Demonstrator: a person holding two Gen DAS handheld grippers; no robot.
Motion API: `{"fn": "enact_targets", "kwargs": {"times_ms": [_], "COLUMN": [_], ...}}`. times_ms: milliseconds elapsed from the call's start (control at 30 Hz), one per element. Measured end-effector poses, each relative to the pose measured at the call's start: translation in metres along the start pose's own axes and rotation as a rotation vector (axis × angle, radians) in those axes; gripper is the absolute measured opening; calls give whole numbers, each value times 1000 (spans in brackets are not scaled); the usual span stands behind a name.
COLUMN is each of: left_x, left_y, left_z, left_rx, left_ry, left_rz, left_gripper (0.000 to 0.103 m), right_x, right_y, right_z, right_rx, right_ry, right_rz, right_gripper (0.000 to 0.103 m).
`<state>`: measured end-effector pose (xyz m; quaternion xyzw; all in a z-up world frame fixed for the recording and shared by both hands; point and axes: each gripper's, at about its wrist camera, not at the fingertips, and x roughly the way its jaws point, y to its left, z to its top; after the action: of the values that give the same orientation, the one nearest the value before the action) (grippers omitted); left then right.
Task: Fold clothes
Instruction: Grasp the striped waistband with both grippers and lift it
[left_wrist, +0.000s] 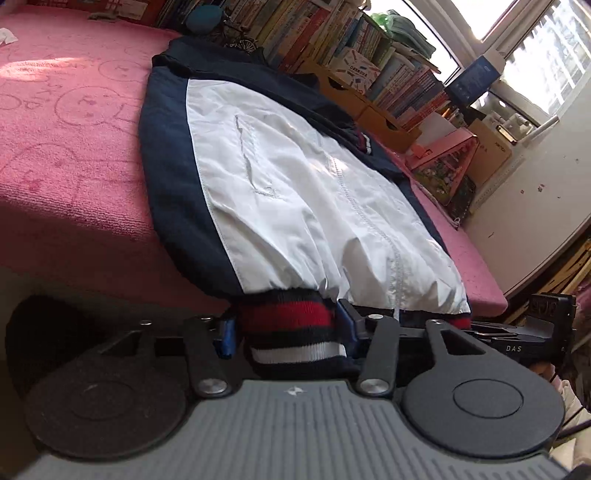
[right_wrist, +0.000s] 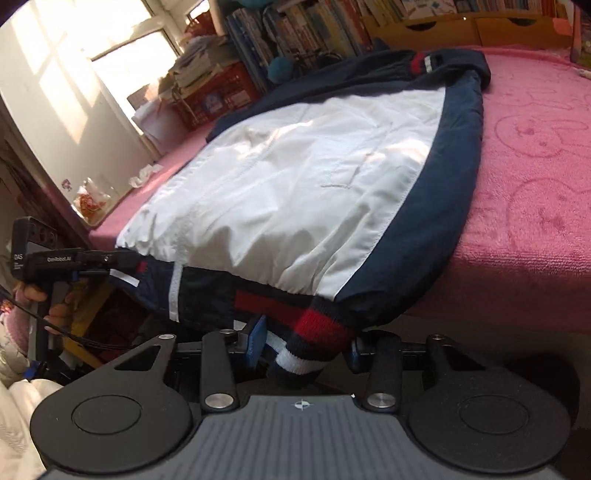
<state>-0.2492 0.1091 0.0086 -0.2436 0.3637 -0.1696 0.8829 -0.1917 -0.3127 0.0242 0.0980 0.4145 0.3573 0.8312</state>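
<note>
Hanging over bed edge, jacket hem (left_wrist: 291, 325) clamped between left claw (left_wrist: 286, 332) and right claw (right_wrist: 306, 347).

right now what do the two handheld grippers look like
Both are black, with two round discs flanking a ribbed grey plate and blue finger pads. The left gripper and right gripper match. The left one's body reads DAS; black cable trails beneath; pale puffy sleeve.

- A pink bedcover (left_wrist: 66, 155) embossed with cartoon figures was spread over the bed.
- Crowded bookshelves (left_wrist: 314, 33) were set along its far side.
- Yellow drawer boxes (right_wrist: 461, 27) were placed beneath the books.
- Sunlight was admitted through a window (left_wrist: 546, 48).
- A white wall (left_wrist: 535, 199) was speckled with small marks.
</note>
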Motion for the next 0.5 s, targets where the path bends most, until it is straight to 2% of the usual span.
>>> {"fn": "enact_targets", "kwargs": {"times_ms": [133, 200, 300, 333, 400, 500], "left_x": [-26, -24, -2, 12, 43, 79], "left_y": [-24, -35, -43, -41, -38, -37], "left_z": [27, 51, 91, 103, 122, 130], "left_rx": [89, 152, 230, 245, 257, 294], "left_ry": [-103, -181, -280, -291, -276, -224], "left_rz": [-69, -105, -130, -107, -5, 195], "left_gripper": [48, 48, 54, 54, 54, 54], "right_x": [-31, -39, -31, -22, 6, 65], "right_y": [15, 19, 13, 9, 0, -13], "right_z": [29, 52, 101, 117, 150, 185], "right_rx": [26, 18, -8, -16, -25, -1], "right_ry": [-153, -240, -348, -371, -384, -320], "right_rz": [43, 59, 103, 104, 63, -3], "right_gripper": [35, 28, 25, 25, 25, 25]}}
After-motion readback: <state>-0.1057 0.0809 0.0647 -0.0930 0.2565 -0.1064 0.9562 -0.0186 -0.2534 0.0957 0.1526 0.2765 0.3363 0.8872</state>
